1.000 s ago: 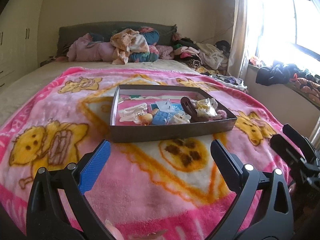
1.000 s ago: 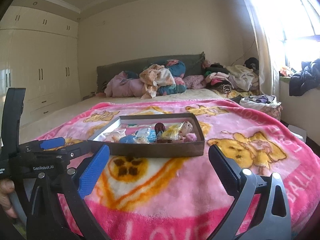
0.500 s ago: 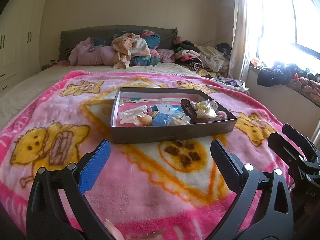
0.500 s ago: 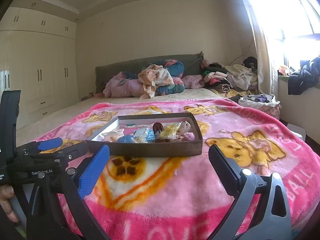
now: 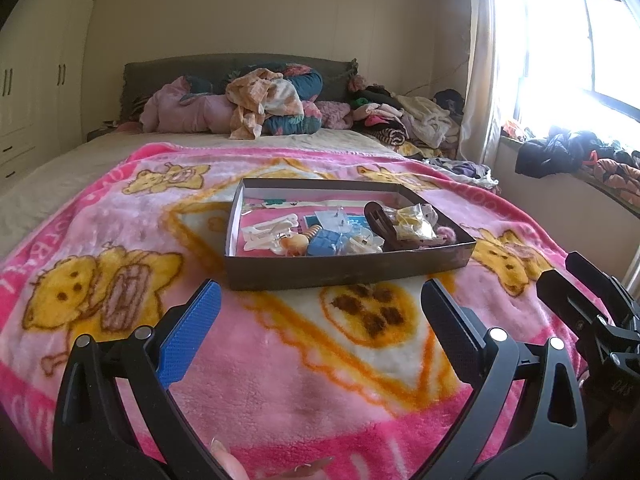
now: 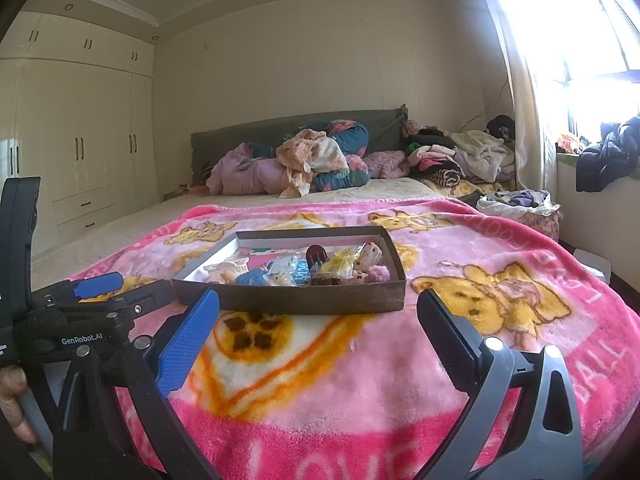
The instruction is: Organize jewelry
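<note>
A shallow dark cardboard box (image 5: 344, 270) (image 6: 296, 304) lies on a pink blanket on the bed. It holds a jumble of jewelry and hair pieces: white clips (image 5: 266, 232), a blue item (image 5: 324, 246), a dark brown claw clip (image 5: 380, 220) (image 6: 317, 256), a yellow packet (image 5: 412, 226) (image 6: 340, 260). My left gripper (image 5: 318, 308) hovers open in front of the box's near wall, nothing between its fingers. My right gripper (image 6: 318, 312) is open too, short of the box, empty. Each gripper shows at the edge of the other's view.
The pink bear-print blanket (image 5: 280, 360) covers the near half of the bed. Heaped clothes and pillows (image 5: 260, 104) lie by the headboard. More clothes (image 5: 580, 156) sit on the window ledge at right. White wardrobes (image 6: 80, 140) line the left wall.
Both views have tilted up slightly and drawn back a little from the box. The grippers stay open and the box's contents are unmoved.
</note>
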